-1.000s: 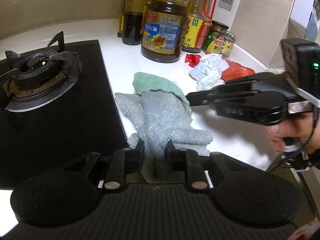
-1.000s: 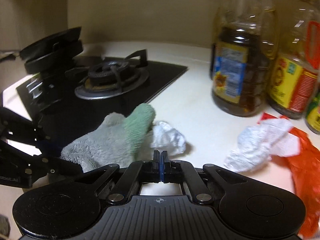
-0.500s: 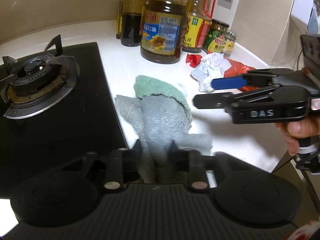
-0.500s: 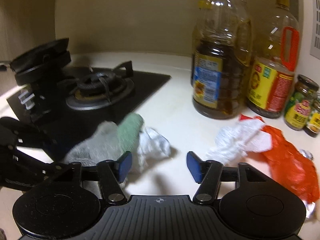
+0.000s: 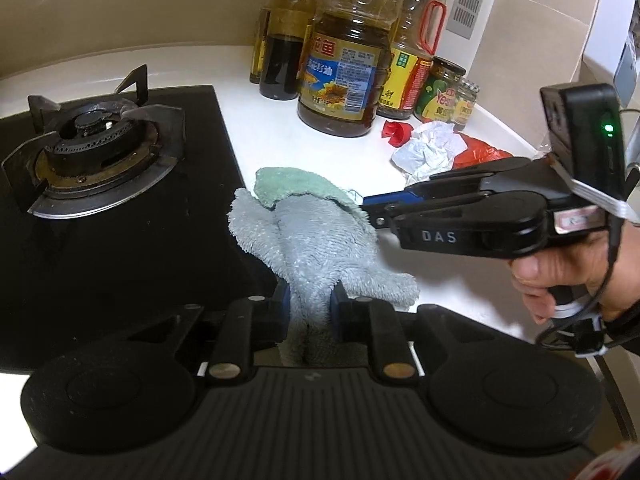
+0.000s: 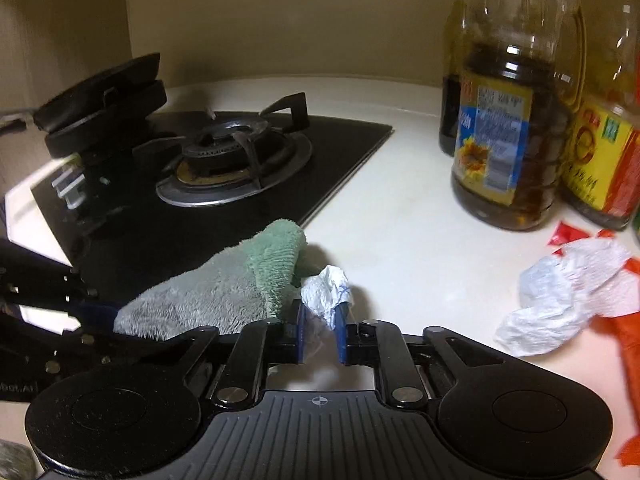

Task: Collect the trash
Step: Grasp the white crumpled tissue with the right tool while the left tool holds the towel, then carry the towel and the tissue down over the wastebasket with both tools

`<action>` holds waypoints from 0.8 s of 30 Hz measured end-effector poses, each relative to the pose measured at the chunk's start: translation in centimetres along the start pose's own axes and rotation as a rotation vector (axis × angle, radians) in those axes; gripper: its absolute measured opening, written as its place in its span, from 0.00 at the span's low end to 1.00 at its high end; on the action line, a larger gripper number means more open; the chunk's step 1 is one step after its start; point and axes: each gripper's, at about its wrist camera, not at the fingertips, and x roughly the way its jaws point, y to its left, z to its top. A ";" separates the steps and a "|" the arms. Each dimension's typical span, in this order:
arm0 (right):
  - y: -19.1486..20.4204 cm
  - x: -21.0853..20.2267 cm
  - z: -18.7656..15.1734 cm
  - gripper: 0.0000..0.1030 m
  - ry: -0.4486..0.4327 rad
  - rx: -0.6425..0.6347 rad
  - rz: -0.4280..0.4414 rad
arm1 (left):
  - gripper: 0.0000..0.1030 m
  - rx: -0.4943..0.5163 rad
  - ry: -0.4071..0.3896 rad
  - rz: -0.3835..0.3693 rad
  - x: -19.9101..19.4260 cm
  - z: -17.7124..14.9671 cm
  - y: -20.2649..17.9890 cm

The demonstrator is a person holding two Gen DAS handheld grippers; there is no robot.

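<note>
A: Where is the trash now?

B: The small crumpled paper lies on the white counter, touching the green end of the towel. The right gripper has it between the blue pads; the jaws are narrow and pinch its near end. Seen from this claw, the paper sticks out toward 12 o'clock, and its long axis runs the same way, along the fingers.

A: And the other claw?

B: The left gripper is closed on the near end of the grey towel, which stretches away toward 12 o'clock. So the right hand is the nearer one to the paper; I judge it only needs to lift.

A: More trash?

B: Yes, a bigger white wad with an orange bag, at 3 o'clock from the right claw, well apart.

A: Any writing?

B: "DAS" on the right gripper's side. The oil bottle has a sunflower label with Chinese characters. A jar shows "Yes…", the rest I cannot read.
</note>
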 end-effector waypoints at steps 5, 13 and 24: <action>-0.4 -2.5 -1.1 0.08 -0.031 0.019 -0.088 | 0.53 0.007 -0.017 0.010 0.2 0.2 -0.8; -2.2 -9.8 -5.1 0.07 -0.079 0.140 -0.287 | 0.52 0.138 0.022 0.038 2.1 0.4 -3.4; -1.8 -18.6 -11.0 0.07 -0.118 0.307 -0.379 | 0.15 0.215 -0.056 -0.069 -0.8 0.7 -8.8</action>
